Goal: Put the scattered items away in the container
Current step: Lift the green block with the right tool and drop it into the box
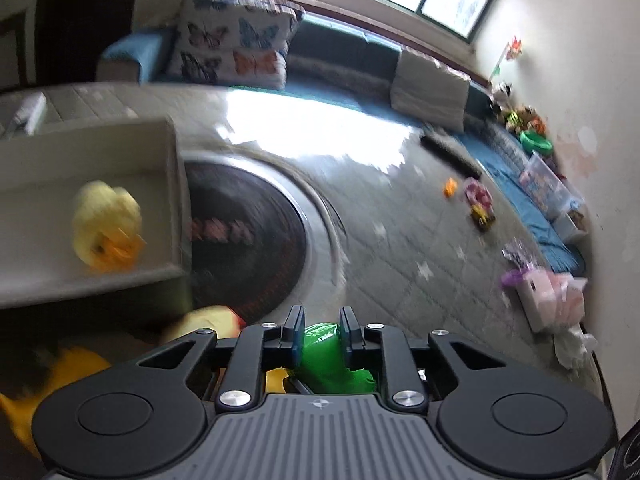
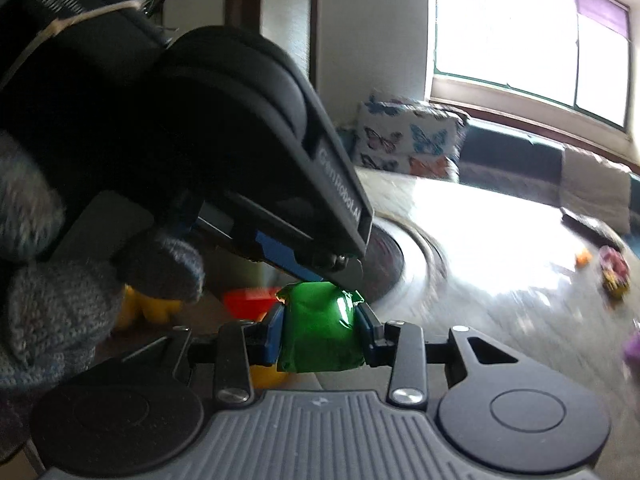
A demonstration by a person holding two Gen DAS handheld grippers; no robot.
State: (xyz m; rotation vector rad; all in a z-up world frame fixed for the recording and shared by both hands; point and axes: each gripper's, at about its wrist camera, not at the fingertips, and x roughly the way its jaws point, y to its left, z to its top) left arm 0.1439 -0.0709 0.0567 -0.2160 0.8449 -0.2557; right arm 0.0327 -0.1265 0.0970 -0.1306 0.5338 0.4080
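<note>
Right gripper [image 2: 321, 334] clamps green packet [image 2: 320, 336] at its sides; left gripper [image 2: 342, 270] pinches the packet's top edge. Grey container [image 1: 172, 184], left, holds a yellow duck [image 1: 106, 226].

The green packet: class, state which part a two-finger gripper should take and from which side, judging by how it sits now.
Probably the puffed middle of the green packet, pads on its two flat sides, as the right gripper holds it. Its crimped top end is thin; the left gripper pinches there from above.
</note>
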